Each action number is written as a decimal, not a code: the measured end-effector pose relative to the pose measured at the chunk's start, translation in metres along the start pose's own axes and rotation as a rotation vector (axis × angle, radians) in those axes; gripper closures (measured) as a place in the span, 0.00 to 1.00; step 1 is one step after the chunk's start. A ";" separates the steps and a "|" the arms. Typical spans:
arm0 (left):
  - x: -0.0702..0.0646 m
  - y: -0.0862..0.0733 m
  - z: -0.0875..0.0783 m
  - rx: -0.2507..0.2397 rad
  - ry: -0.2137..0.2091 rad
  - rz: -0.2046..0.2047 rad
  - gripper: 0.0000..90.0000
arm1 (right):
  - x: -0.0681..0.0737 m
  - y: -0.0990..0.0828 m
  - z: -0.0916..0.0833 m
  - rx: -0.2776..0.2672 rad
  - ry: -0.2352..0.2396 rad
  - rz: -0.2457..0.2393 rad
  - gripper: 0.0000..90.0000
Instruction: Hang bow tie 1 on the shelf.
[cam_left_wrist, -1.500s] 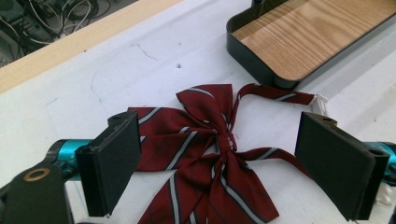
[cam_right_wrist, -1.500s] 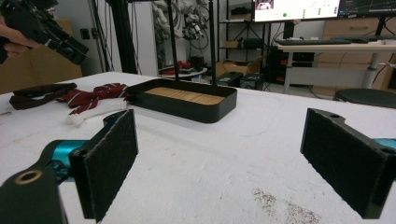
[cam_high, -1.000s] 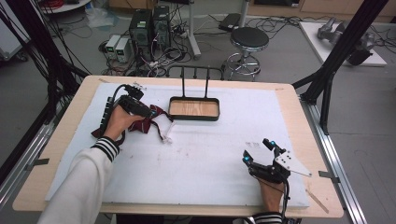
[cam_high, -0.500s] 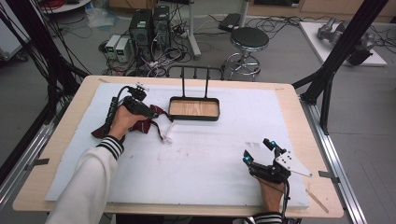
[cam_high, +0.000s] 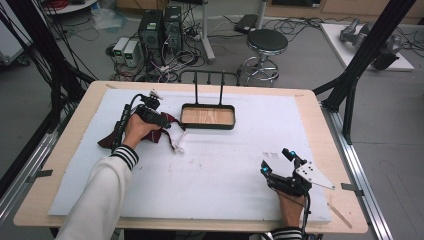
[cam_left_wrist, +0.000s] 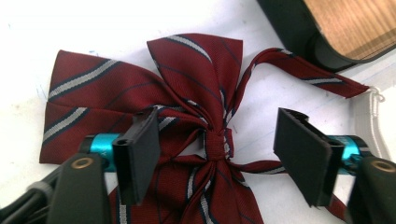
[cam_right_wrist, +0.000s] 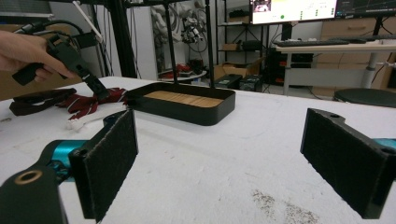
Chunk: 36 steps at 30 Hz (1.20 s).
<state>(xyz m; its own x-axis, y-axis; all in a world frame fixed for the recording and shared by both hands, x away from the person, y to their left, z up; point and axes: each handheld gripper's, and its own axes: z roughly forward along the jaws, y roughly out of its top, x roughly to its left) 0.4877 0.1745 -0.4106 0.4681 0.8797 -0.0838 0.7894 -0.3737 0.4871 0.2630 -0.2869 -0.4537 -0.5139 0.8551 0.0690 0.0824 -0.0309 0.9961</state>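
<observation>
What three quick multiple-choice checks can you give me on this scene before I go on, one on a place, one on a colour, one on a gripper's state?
1. Where does the bow tie lie relative to the black tray?
A. Inside the tray
B. On the white mat to the tray's left in the high view
C. By the person's right hand

2. What colour is the bow tie's cloth?
A. Dark red with pale stripes
B. Plain blue
C. Green with dots

3. How does the left gripper stand?
A. Shut on the tie's knot
B. Shut on the tray's rim
C. Open, jaws either side of the knot

Answers:
1 B: the high view shows the tie on the mat beside the tray's left end.
2 A: the left gripper view shows maroon cloth with grey-white stripes.
3 C: both jaws stand apart with the knot between them.
</observation>
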 end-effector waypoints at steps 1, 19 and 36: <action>0.000 0.000 0.000 0.003 0.001 0.001 0.36 | 0.000 0.000 0.000 0.000 0.001 0.000 0.11; -0.003 0.003 0.008 0.050 0.042 -0.002 0.54 | 0.000 0.000 0.000 0.001 -0.003 0.005 0.11; -0.011 0.002 0.006 0.039 0.083 0.034 0.82 | 0.000 0.000 0.000 0.000 -0.004 0.003 0.11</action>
<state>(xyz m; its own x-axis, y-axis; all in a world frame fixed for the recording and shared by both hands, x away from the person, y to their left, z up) 0.4861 0.1623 -0.4142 0.4621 0.8868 0.0054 0.7890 -0.4139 0.4541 0.2633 -0.2872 -0.4537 -0.5104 0.8569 0.0722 0.0845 -0.0336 0.9959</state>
